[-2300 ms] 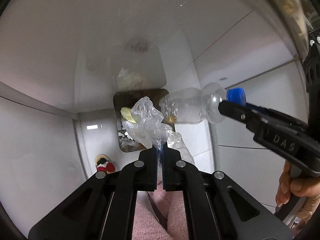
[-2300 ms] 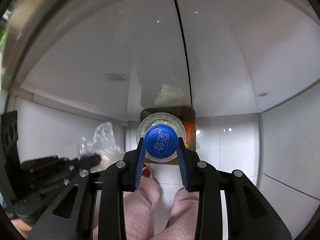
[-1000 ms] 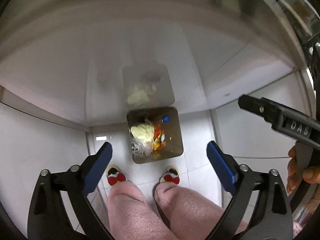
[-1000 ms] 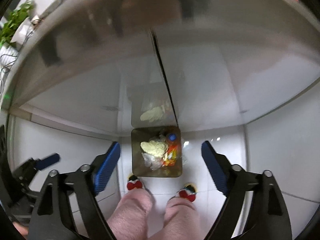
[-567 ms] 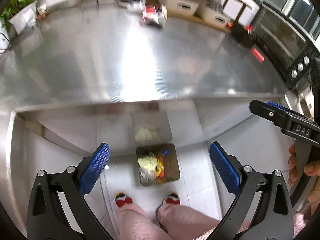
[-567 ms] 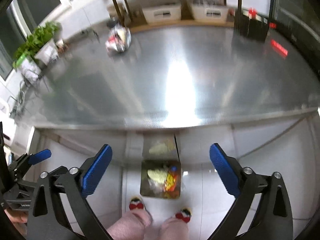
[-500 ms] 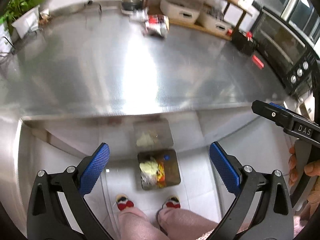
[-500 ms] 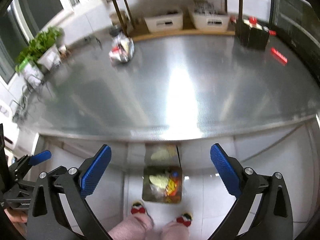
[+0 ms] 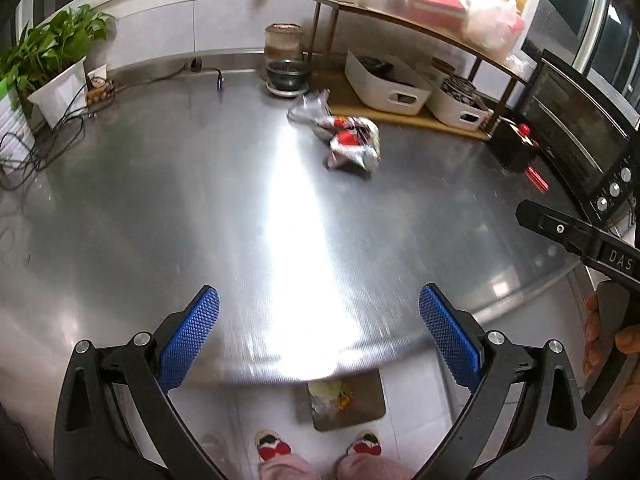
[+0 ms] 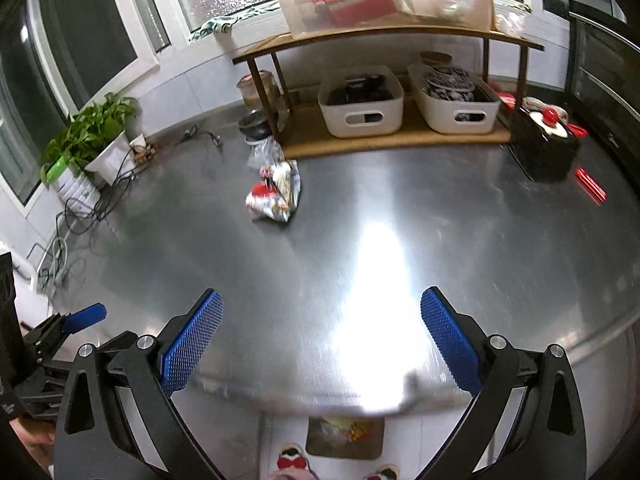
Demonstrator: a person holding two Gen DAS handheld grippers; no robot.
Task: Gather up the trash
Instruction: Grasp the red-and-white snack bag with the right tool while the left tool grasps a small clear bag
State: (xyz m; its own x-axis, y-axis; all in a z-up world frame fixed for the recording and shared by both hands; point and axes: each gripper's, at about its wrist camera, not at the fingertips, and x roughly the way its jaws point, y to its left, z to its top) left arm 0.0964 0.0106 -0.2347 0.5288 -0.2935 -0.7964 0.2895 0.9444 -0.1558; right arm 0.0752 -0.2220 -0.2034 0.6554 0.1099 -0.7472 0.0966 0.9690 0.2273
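Note:
A crumpled silver and red snack wrapper (image 9: 352, 148) (image 10: 275, 196) lies toward the back of the steel counter (image 9: 200, 220) (image 10: 400, 220), with a clear plastic scrap (image 9: 310, 110) just behind it. My left gripper (image 9: 319, 328) hangs open and empty over the counter's front edge. Level with it, my right gripper (image 10: 319, 330) is also open and empty. On the floor below, the bin (image 9: 368, 410) (image 10: 320, 448) holds trash, partly hidden by the counter edge.
A wooden shelf (image 10: 400, 132) with two white baskets stands at the back, a black oven (image 9: 576, 136) at the right. A potted plant (image 9: 52, 76) and cables sit at the left. A jar (image 9: 282, 46) stands behind the wrapper. The person's slippers (image 9: 272, 446) show below.
Both grippers let go of the bottle and the plastic bag into the bin, opened wide, then rose and tilted up from the bin to look across the counter.

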